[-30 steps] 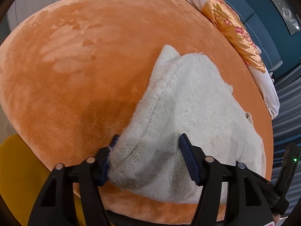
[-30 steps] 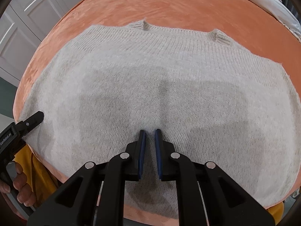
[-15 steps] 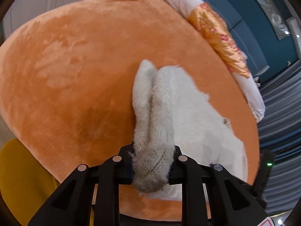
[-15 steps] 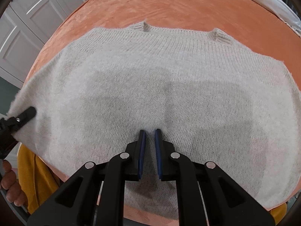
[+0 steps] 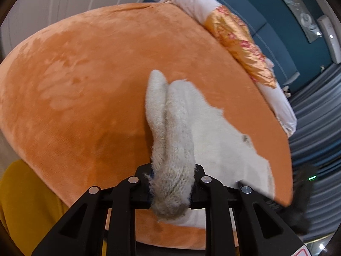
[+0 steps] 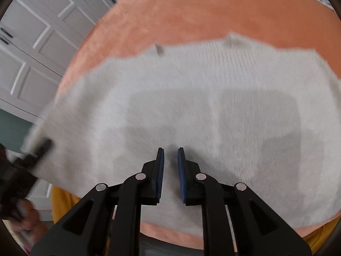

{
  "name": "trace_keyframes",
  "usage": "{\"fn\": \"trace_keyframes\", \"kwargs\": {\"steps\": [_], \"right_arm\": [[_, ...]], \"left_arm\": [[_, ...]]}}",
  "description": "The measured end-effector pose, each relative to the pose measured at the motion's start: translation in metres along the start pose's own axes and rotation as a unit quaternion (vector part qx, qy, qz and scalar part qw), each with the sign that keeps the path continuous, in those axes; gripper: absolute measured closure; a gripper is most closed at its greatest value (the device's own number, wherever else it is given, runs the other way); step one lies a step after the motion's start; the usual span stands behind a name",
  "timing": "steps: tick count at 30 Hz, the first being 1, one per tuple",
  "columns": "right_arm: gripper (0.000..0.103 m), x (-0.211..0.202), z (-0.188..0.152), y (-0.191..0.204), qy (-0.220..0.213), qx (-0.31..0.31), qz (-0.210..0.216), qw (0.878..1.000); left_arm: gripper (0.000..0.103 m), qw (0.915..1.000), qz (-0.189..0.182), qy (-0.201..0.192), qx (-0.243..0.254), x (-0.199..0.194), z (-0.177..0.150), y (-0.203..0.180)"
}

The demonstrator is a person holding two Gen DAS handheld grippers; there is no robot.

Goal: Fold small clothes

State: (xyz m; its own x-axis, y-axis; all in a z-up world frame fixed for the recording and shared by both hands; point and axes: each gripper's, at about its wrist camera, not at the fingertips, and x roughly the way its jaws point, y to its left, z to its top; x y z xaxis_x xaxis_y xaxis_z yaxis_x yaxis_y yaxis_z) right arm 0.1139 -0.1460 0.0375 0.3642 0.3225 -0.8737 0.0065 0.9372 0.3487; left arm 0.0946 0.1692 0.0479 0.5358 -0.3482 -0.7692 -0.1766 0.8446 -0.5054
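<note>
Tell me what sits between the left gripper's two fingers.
In the left wrist view, a bunched corner of the white knit sweater is pinched between the left gripper pads, the rest trailing over the orange blanket.

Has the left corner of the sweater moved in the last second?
Yes. The left gripper has pinched the sweater corner into a bunched ridge and lifted it off the orange blanket, where it lay flat before.

Sweater [image 6: 191,106]: fuzzy matt cream knit. Blanket [image 5: 85,85]: orange plush, short nap, brushed streaks. Quilt [image 5: 240,42] at 1 o'clock: glossy satin. Gripper fingers [image 6: 158,170]: matt black plastic, ridged blue pads.
</note>
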Motion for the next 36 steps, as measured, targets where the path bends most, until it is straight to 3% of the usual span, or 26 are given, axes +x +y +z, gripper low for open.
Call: {"fn": "trace_keyframes", "kwargs": {"steps": [4, 7, 9, 11, 13, 15, 17, 21, 22, 25, 26, 29, 34, 36], "right_arm": [[0.090, 0.012, 0.020, 0.006, 0.005, -0.019, -0.029, 0.999], [0.093, 0.057, 0.035, -0.002, 0.046, -0.006, -0.048, 0.998], [0.093, 0.064, 0.041, -0.002, 0.048, -0.017, -0.055, 0.997], [0.093, 0.048, 0.047, 0.002, 0.042, -0.016, -0.051, 0.998], [0.085, 0.015, 0.047, -0.003, -0.001, -0.015, -0.030, 0.999], [0.049, -0.038, 0.028, -0.033, -0.069, -0.001, -0.031, 0.997], [0.045, -0.079, -0.002, -0.079, -0.112, 0.033, -0.058, 0.991], [0.043, -0.125, -0.073, -0.182, -0.105, 0.154, -0.113, 0.976], [0.043, -0.132, -0.096, -0.210, -0.097, 0.195, -0.114, 0.969], [0.043, -0.127, -0.119, -0.233, -0.084, 0.236, -0.082, 0.965], [0.044, -0.117, -0.122, -0.233, -0.081, 0.235, -0.061, 0.967], [0.085, -0.094, -0.115, -0.215, -0.059, 0.196, -0.069, 0.976], [0.092, -0.171, -0.108, -0.190, -0.170, 0.151, -0.070, 0.971], [0.092, -0.164, -0.112, -0.205, -0.143, 0.151, -0.094, 0.974]], "left_arm": [[0.085, 0.9995, 0.007, 0.016, -0.025, 0.010, -0.005, 0.023], [0.084, 0.9989, 0.011, 0.026, -0.038, 0.017, -0.008, 0.034], [0.084, 0.9984, 0.007, 0.033, -0.046, 0.021, -0.009, 0.041], [0.083, 0.9979, 0.005, 0.038, -0.052, 0.023, -0.009, 0.044], [0.083, 0.9977, 0.002, 0.042, -0.053, 0.024, -0.008, 0.047], [0.082, 0.9974, -0.002, 0.045, -0.056, 0.025, -0.008, 0.049], [0.082, 0.9972, -0.004, 0.048, -0.057, 0.026, -0.009, 0.053], [0.080, 0.9972, 0.002, 0.052, -0.053, 0.032, -0.009, 0.053], [0.080, 0.9973, 0.004, 0.052, -0.052, 0.032, -0.009, 0.053], [0.080, 0.9974, 0.018, 0.051, -0.049, 0.034, -0.009, 0.049], [0.080, 0.9973, 0.023, 0.050, -0.049, 0.034, -0.010, 0.046], [0.080, 0.9968, 0.036, 0.050, -0.051, 0.032, -0.009, 0.044], [0.081, 0.9965, 0.060, 0.043, -0.040, 0.021, -0.011, 0.041], [0.081, 0.9956, 0.071, 0.050, -0.034, 0.026, -0.013, 0.041]]}}
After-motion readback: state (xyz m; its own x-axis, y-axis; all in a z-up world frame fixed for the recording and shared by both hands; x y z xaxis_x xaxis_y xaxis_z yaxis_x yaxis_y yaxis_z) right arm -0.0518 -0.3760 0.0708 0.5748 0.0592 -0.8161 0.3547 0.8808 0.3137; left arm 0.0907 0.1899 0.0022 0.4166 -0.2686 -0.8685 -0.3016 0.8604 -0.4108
